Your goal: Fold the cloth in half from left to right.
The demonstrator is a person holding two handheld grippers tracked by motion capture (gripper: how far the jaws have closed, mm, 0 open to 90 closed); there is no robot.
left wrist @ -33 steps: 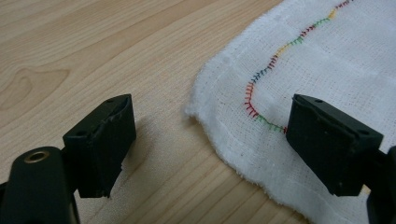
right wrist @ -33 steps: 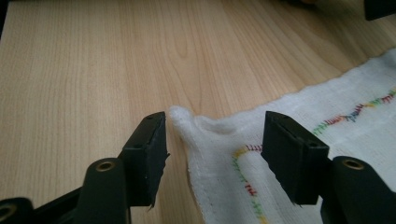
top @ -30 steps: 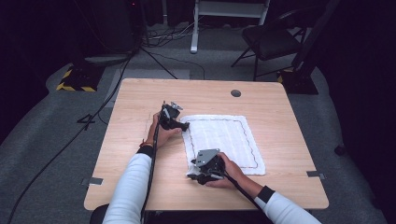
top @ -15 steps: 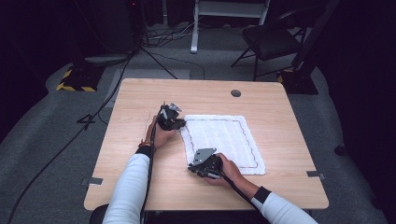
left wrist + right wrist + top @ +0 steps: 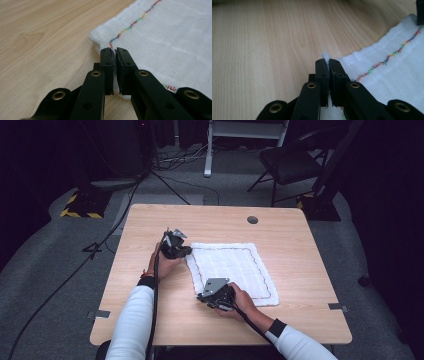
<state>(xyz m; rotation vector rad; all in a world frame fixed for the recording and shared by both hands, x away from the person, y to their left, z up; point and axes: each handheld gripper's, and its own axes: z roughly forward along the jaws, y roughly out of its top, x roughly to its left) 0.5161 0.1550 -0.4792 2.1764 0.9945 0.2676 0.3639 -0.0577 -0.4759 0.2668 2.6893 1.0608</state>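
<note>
A white cloth (image 5: 232, 267) with a multicoloured stitched border lies flat on the wooden table (image 5: 300, 250). My left gripper (image 5: 176, 245) sits at the cloth's far left corner. In the left gripper view its jaws have just been closing and my left gripper (image 5: 114, 51) is shut on the cloth's (image 5: 175, 37) edge beside the corner. My right gripper (image 5: 215, 296) is at the near left corner. Its jaws have also just been closing, and my right gripper (image 5: 327, 61) pinches the cloth (image 5: 392, 75), with a white tuft poking out above the tips.
A round cable hole (image 5: 252, 219) sits near the table's far edge. Beyond the table stand a folding chair (image 5: 292, 165) and a white stand (image 5: 207, 150). Cables and a yellow-and-black striped base (image 5: 80, 207) lie on the floor at the left.
My left gripper has shifted slightly left and risen a little at the cloth's far left corner. The right gripper has stayed at the near left corner.
</note>
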